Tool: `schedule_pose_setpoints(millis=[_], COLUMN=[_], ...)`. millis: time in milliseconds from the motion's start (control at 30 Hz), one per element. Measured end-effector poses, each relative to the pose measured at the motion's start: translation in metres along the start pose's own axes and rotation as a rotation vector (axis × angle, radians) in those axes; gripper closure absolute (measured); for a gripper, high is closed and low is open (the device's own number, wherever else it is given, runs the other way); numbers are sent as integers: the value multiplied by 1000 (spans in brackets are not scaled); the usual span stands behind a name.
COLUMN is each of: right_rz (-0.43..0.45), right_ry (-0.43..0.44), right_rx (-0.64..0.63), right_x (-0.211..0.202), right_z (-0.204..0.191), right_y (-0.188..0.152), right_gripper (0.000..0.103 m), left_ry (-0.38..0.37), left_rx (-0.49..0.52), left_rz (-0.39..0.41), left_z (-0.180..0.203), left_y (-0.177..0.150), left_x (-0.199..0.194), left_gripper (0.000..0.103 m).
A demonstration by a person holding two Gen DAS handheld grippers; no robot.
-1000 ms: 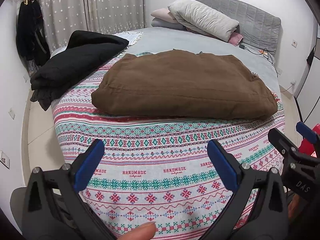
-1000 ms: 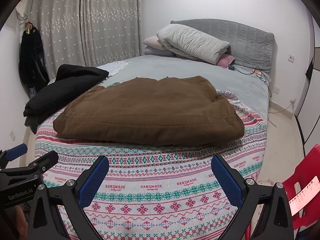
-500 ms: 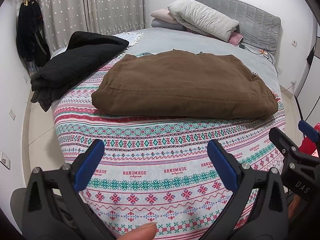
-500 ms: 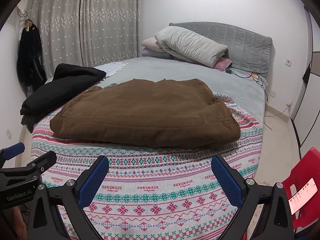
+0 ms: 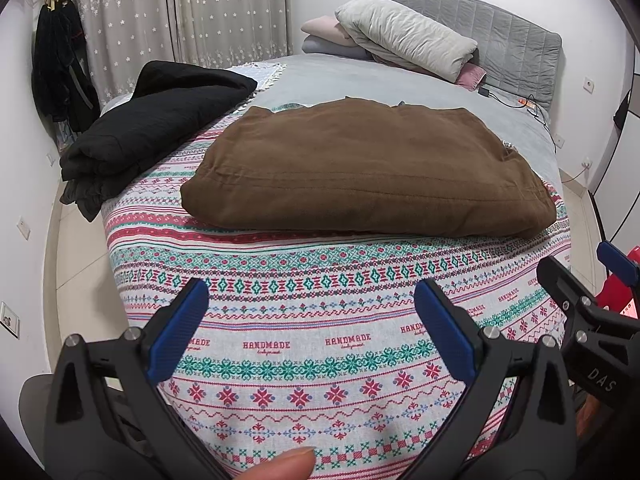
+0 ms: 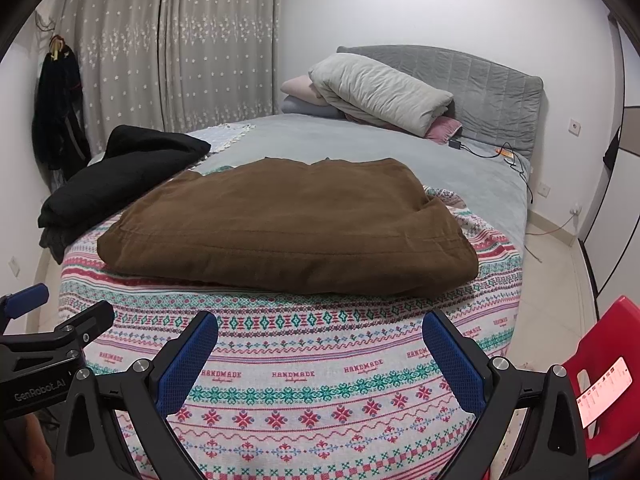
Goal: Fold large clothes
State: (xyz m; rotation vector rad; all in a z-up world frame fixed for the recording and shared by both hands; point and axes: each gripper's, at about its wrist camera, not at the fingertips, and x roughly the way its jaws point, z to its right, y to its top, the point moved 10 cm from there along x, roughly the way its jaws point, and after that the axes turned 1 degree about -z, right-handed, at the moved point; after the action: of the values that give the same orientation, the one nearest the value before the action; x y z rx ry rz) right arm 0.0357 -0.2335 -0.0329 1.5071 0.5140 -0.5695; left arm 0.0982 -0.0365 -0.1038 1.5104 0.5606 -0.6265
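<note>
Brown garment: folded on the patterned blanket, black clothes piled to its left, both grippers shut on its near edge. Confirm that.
Not quite. The brown garment is folded on the patterned blanket, black clothes at its left, but the left gripper and right gripper are open, holding nothing, short of its edge. Both wrist views show this.

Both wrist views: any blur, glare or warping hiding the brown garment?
Left wrist view: brown garment sharp, evenly lit, no glare; fisheye bows the patterned blanket. Right wrist view: garment equally sharp, dark vignette at corners, headboard curved by distortion.
</note>
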Motion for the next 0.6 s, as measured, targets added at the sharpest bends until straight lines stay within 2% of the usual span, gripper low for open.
schedule_pose_setpoints(millis=[600], right_rz=[-1], right_ry=[4], right_rx=[0], right_x=[0], right_z=[-1], right_y=[0], right_gripper=[0], left_ry=[-9], left_rx=[9], left_rz=[-6], left_z=[4], left_y=[-2], left_x=[3], left_gripper=[1])
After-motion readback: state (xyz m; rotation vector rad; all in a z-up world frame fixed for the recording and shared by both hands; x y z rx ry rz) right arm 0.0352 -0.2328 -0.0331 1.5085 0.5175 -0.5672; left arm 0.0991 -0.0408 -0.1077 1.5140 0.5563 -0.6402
